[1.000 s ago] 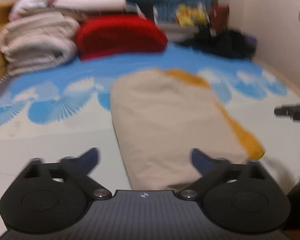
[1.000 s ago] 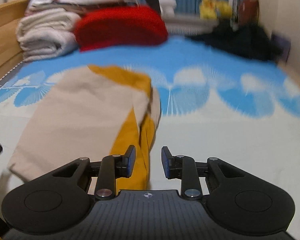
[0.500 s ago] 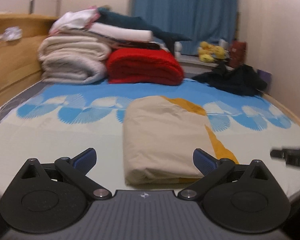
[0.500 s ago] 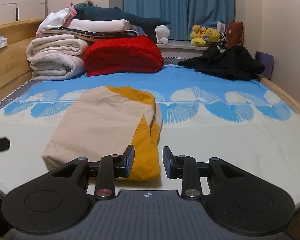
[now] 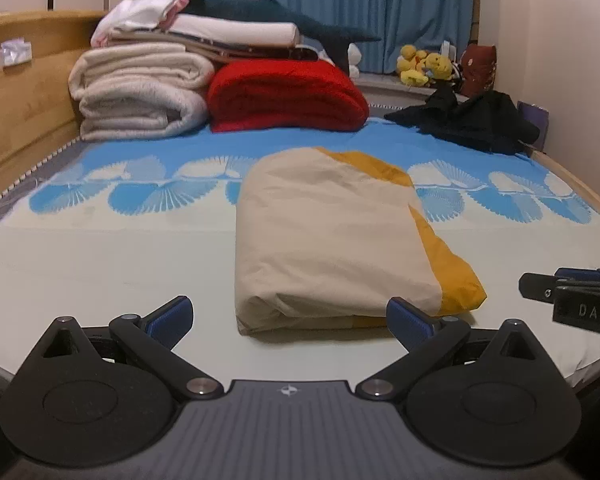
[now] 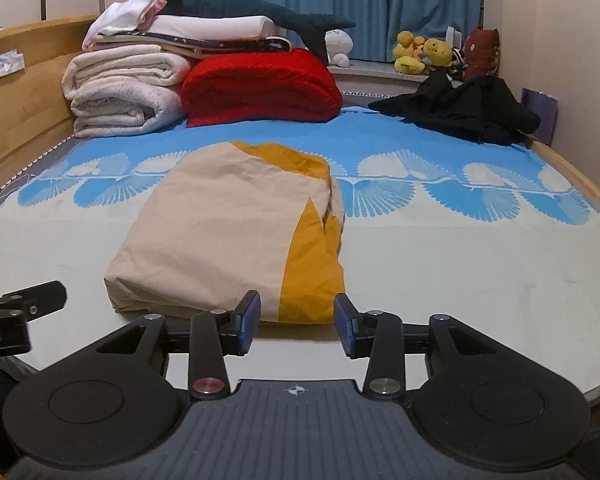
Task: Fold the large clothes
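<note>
Lengthwise, the folded garment lies on the bed — long axis running toward the curtain. Left tongs stand wide. Right tongs have just been opening — nothing between them.

A: How does the left hand-held gripper stand?

B: Its jaws are spread wide, the blue pads far out toward either side of the lower frame, with nothing pressed between them. It tilts gently downward.

A: And the right hand-held gripper?

B: Partly spread, narrower than the left. Its jaws have just been opening, and the pads grip nothing. It shares the same gentle downward tilt.

A: Do they see each other?

B: Yes. Each shows at the edge of the other's view, side by side and apart.
</note>
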`<state>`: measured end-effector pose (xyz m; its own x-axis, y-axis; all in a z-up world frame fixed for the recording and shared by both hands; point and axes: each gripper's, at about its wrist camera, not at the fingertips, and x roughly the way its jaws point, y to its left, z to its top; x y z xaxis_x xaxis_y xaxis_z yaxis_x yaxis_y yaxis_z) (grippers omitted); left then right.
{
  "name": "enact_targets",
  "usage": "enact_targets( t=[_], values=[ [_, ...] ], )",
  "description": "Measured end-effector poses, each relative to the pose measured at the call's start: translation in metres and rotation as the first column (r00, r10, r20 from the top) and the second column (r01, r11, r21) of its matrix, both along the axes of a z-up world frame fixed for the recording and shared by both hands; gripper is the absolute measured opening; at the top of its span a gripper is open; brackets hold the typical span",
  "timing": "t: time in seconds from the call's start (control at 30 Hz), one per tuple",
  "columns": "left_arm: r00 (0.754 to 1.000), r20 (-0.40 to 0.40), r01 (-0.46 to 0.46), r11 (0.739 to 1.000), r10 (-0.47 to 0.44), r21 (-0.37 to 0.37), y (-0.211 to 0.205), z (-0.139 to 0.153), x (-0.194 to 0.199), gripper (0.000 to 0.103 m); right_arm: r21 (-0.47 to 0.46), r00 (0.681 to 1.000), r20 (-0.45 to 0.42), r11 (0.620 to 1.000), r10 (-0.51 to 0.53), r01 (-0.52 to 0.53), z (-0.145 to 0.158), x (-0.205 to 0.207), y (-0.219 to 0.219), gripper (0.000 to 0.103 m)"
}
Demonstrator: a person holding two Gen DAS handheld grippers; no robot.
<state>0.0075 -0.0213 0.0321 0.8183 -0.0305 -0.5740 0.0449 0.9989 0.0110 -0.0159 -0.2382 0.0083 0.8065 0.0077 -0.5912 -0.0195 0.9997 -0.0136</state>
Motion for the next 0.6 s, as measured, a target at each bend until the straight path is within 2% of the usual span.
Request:
enact_targets(
  t=[0.07,0.17,0.23,0.3,0.43,0.6],
  values=[
    [1.000,-0.015,-0.007,1.000,0.007,-0.007,0.001,-0.003,0.004,0.103,-0.002,1.000,-0.007,1.000,-0.002,0.002,-0.003,0.003,0.002,0.053],
    [1.000,-0.026,-0.013,1.000,0.013,-0.009,0.000,-0.005,0.008,0.103,0.004,1.000,-0.024,1.000,-0.007,0.007,-0.006,0.008,0.004,0.073],
    [1.000,-0.027,-0.014,1.000,0.014,-0.005,-0.001,-0.007,0.010,0.103,0.010,0.999,-0.037,1.000,-0.013,0.013,-0.009,0.010,0.003,0.094],
    [0.999,-0.030,-0.017,1.000,0.017,-0.001,-0.001,-0.008,0.011,0.103,0.010,0.999,-0.045,1.000,-0.018,0.018,-0.011,0.012,0.003,0.099],
    [0.999,-0.039,-0.030,1.000,0.030,-0.003,-0.001,-0.011,0.014,0.103,0.015,0.998,-0.065,1.000,-0.020,0.021,-0.015,0.016,0.003,0.102],
    [0.998,-0.046,-0.046,0.999,0.045,-0.016,0.001,-0.012,0.015,0.103,0.028,0.997,-0.076,0.999,-0.021,0.023,-0.018,0.019,0.002,0.102]
  ],
)
